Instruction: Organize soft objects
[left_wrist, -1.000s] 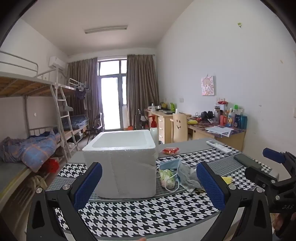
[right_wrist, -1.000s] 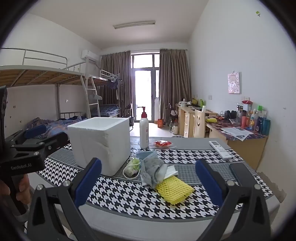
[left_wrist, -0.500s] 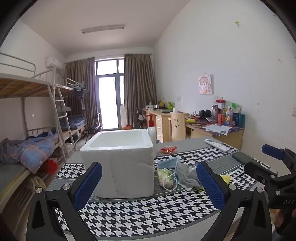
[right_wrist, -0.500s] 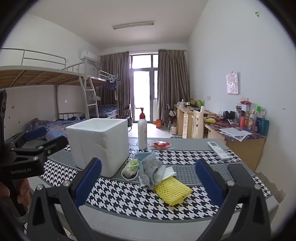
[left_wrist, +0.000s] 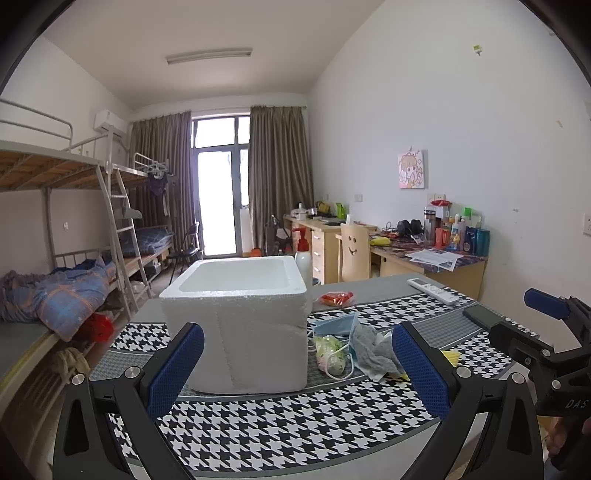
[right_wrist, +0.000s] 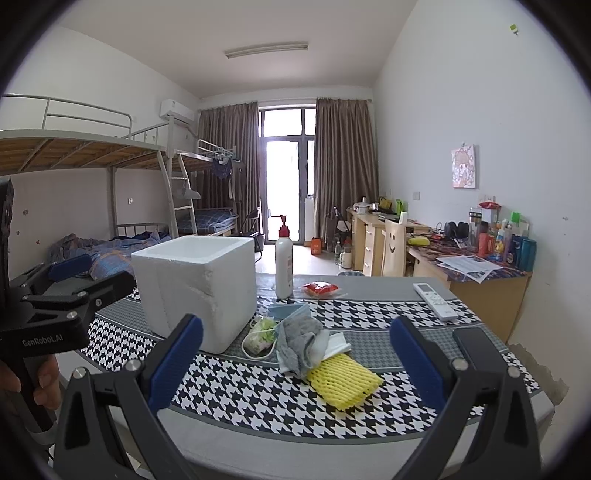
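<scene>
Both claws were spread wide and empty, held back at the near edge of the counter (right_wrist: 258, 428), which read as a starting stance: nothing had yet been picked, and the wide gap left room to come down over loose, floppy material. The left claw (left_wrist: 295, 365) faced the white foam box (left_wrist: 236, 321) at centre frame in its own view, its top open and its inside bare as far as could be seen, so it looked like the intended bin for the soft things. Those lay heaped just right of the box, lower centre of the right wrist view: a blue face mask (right_wrist: 291, 312) at the back, a grey cloth (right_wrist: 301, 343) bunched over a white tissue (right_wrist: 338, 345), a small clear bag of greenish stuff (right_wrist: 260, 334) touching the box wall, and a yellow foam net (right_wrist: 345, 378) nearest the edge. The right claw (right_wrist: 295, 365) pointed roughly at this heap, probably because it sat on that side. A pump bottle (right_wrist: 283, 266), a red packet (right_wrist: 320, 288), a remote (right_wrist: 434, 300) and a phone (right_wrist: 476, 341) lay apart from the heap, being hard or unrelated items
</scene>
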